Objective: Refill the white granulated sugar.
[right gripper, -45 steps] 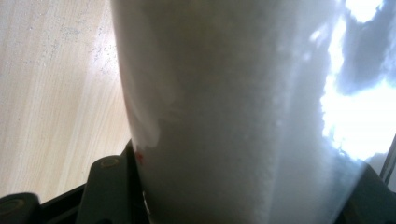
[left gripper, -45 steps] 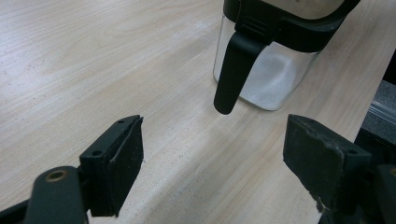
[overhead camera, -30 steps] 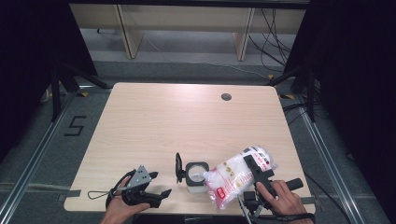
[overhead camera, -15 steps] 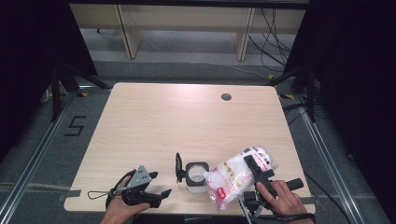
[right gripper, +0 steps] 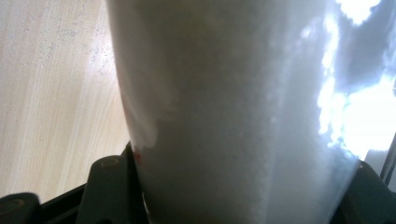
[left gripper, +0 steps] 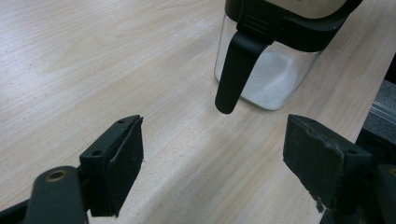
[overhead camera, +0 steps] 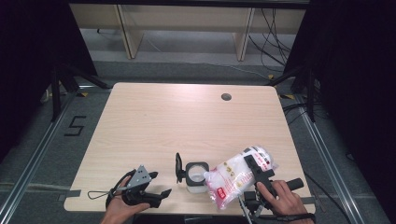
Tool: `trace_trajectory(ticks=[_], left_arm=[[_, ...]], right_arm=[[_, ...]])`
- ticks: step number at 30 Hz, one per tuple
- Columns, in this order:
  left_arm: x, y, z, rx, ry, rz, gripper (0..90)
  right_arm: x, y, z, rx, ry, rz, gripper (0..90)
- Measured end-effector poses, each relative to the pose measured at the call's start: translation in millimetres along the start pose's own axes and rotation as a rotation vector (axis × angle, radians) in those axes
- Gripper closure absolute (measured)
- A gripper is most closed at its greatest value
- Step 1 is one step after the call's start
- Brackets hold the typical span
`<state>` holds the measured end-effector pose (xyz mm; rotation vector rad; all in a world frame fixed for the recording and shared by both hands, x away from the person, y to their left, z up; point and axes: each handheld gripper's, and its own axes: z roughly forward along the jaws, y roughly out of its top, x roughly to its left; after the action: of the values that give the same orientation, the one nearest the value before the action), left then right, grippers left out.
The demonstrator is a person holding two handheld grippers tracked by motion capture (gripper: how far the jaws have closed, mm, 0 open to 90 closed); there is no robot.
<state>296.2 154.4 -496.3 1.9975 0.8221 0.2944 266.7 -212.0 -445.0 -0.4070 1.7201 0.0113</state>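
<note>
Nearest to us, at the front edge of the worktop (overhead camera: 140,121), our left gripper (overhead camera: 156,196) rests near the front left corner, jaws spread wide with nothing between them; in the left gripper view only bare wood lies between the two black pads (left gripper: 123,163). Just beyond those jaws stands a clear jar (left gripper: 275,70) with a black collar and a black lid (overhead camera: 178,166) hinged open to its left side, white grains lying in its bottom. Further right along the same front edge, our right gripper (overhead camera: 254,165) is clamped round a plastic bag (overhead camera: 236,179) of white powder with red print, the jaws held partly open by the bag's bulk; in the right gripper view the bag (right gripper: 233,116) sits squarely between them. The bag lies tilted, its lower end right beside the jar, near the front right corner. At the far edge, towards the right, there is a small round hole (overhead camera: 226,97).
</note>
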Motion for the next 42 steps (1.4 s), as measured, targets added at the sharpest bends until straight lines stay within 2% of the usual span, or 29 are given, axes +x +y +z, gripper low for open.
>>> trace_trajectory(ticks=[4, 5, 8, 9, 10, 13, 15, 18, 19, 20, 21, 23, 24, 25, 26, 30, 31, 32, 33, 34, 35, 36, 38, 39, 40, 41, 42], left_arm=[[-0.4, 0.6, -0.8, 0.009, 0.005, 0.004, 19.8], [-0.2, 0.7, -1.0, 0.008, 0.006, 0.004, 19.8], [1.0, 1.2, -1.5, 0.009, 0.007, 0.025, 19.8], [-1.3, 0.5, -0.8, 0.001, 0.006, -0.01, 19.8], [0.2, 1.0, -1.8, 0.014, 0.013, 0.016, 19.8], [0.7, 1.2, -2.5, 0.025, 0.019, 0.026, 19.7], [0.5, 1.1, -2.5, 0.026, 0.021, 0.016, 19.8], [-1.1, 0.5, -0.7, -0.003, 0.005, -0.01, 19.8], [0.5, 1.2, -2.3, 0.021, 0.019, 0.019, 19.8], [0.7, 1.2, -2.1, 0.017, 0.014, 0.024, 19.8], [-1.2, 0.7, -0.8, 0.0, 0.006, -0.005, 19.8], [-1.1, 0.8, -0.9, 0.001, 0.006, -0.003, 19.8], [0.6, 1.2, -2.4, 0.022, 0.018, 0.026, 19.8], [0.7, 1.2, -2.2, 0.018, 0.015, 0.026, 19.8], [-1.0, 0.5, -1.0, 0.003, 0.007, -0.006, 19.8], [-1.5, 0.6, -0.8, 0.0, 0.005, -0.01, 19.8], [-0.8, 0.9, -1.0, 0.001, 0.006, 0.006, 19.8], [-0.8, 0.9, -1.0, 0.001, 0.005, 0.008, 19.7], [-0.9, 1.0, -1.0, 0.0, 0.006, 0.007, 19.8], [-0.7, 1.0, -0.9, 0.0, 0.005, 0.009, 19.7], [-0.4, 0.7, -1.3, 0.009, 0.008, 0.006, 19.8], [-0.2, 0.5, -1.1, 0.009, 0.005, 0.003, 19.7], [-0.3, 0.6, -0.8, 0.009, 0.005, 0.002, 19.8], [-0.4, 0.8, -0.8, 0.009, 0.001, 0.009, 19.7], [0.0, 0.8, -0.6, 0.005, -0.002, 0.019, 19.8], [0.1, 0.6, -1.1, 0.012, 0.003, 0.019, 19.8], [-0.4, 0.6, -0.7, 0.003, -0.001, 0.012, 19.8]], right_arm=[[4.1, 0.4, -1.4, 0.015, 0.01, 0.038, 42.0], [0.3, 0.9, 0.4, -0.011, -0.002, -0.009, 42.1], [1.9, 1.0, 0.4, -0.009, -0.007, 0.006, 42.1], [1.8, 1.0, 0.2, -0.008, -0.007, 0.007, 42.0], [1.8, 1.0, 0.2, -0.008, -0.007, 0.009, 42.0], [0.4, 1.0, 0.6, -0.016, -0.017, -0.001, 42.0], [0.6, 0.9, 0.6, -0.017, -0.014, 0.0, 42.0], [0.5, 1.0, 0.6, -0.016, -0.017, 0.0, 42.1], [0.7, 1.1, 0.5, -0.015, -0.015, 0.001, 42.1], [0.7, 1.1, 0.5, -0.016, -0.016, 0.002, 42.1], [0.5, 1.1, 0.5, -0.016, -0.015, 0.002, 42.1], [0.8, 1.6, -0.3, 0.0, 0.003, 0.009, 42.1], [1.0, 1.7, -0.4, -0.001, 0.003, 0.009, 42.1], [0.9, 1.7, -0.3, -0.002, 0.004, 0.008, 42.1], [1.8, 1.7, -0.5, 0.005, 0.009, 0.014, 42.1], [2.0, 1.8, -0.4, 0.003, 0.009, 0.013, 42.0], [0.9, 2.0, -0.4, 0.001, 0.004, -0.001, 42.1], [1.9, 1.9, -0.5, 0.006, 0.007, 0.006, 42.1], [0.3, 2.2, -0.4, -0.001, -0.005, -0.014, 42.1], [4.8, 1.6, -2.0, 0.021, 0.006, 0.05, 42.1], [1.6, 2.1, -1.8, 0.017, 0.009, 0.013, 42.1], [2.5, 1.6, -0.6, 0.0, -0.015, 0.017, 42.1], [-0.9, 2.3, -1.1, -0.001, -0.006, -0.023, 42.1], [0.4, 1.9, -1.7, 0.003, -0.008, -0.007, 42.1], [0.4, 2.0, -1.5, 0.003, -0.01, -0.008, 42.1], [-0.1, 2.1, -0.6, -0.005, -0.022, -0.02, 42.1], [0.7, 2.4, -0.6, 0.001, -0.015, -0.02, 42.1]])
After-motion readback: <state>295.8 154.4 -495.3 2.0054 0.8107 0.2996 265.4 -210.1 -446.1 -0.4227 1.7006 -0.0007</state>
